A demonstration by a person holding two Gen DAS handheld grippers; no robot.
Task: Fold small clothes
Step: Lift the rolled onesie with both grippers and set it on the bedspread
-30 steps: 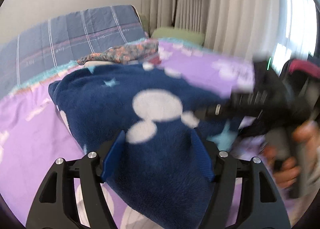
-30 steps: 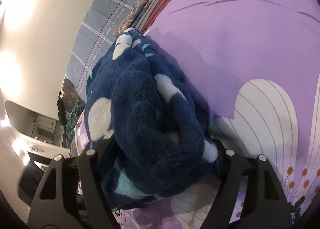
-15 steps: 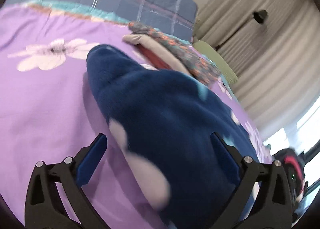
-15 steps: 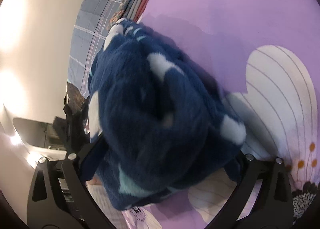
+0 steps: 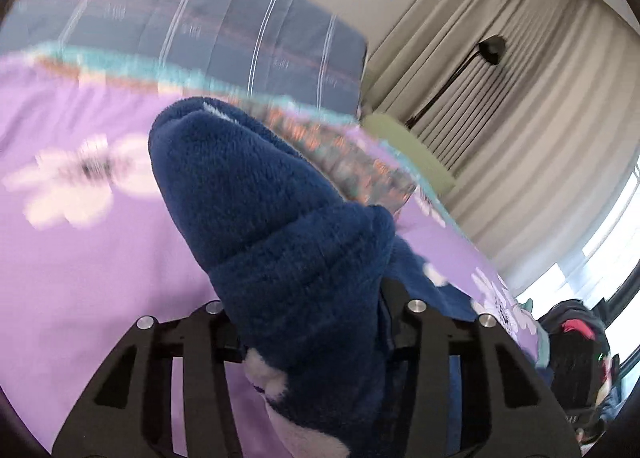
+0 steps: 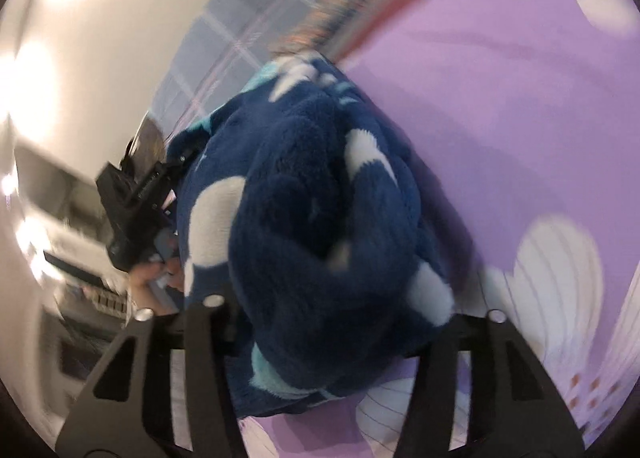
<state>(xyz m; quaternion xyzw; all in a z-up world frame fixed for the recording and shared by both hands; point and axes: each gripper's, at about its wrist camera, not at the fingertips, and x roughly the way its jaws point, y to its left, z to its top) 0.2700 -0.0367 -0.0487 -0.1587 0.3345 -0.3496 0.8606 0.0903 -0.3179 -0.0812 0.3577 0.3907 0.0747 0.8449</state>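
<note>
item: navy fleece garment (image 5: pixel 280 242), small, thick pile, printed with white round-eared blobs and pale teal stars; bundled into a fat roll several layers deep, one rounded end pointing toward the blue plaid bedding (image 5: pixel 224 37) at the head of the bed. location: on the purple floral bedspread (image 5: pixel 88 258), near its middle, just in front of a stack of folded patterned clothes (image 5: pixel 352 161); near end raised between both tools. change since a moment ago: half a second back both pairs of jaws stood wide on either side of the bundle; now both are closing in on it. left gripper (image 5: pixel 308 310): jaws closing, fleece filling the gap and bulging over them, so it reads as clamped on the garment. right gripper (image 6: pixel 340 322): jaws closing from the opposite end, fleece packed between them, likewise grasping it. the left tool also swings round the bundle, so its view now runs along the roll's length; the background smears with that motion. meaning for the task: judged as folding largely finished and a two-handed pickup of the bundle begun, probably to carry it to the stack. condition: soft, springy, compressible; layers uneven at the right-hand end, where a white and teal lobe (image 6: pixel 276 374) hangs loose below the jaws and may slip the fold
</note>
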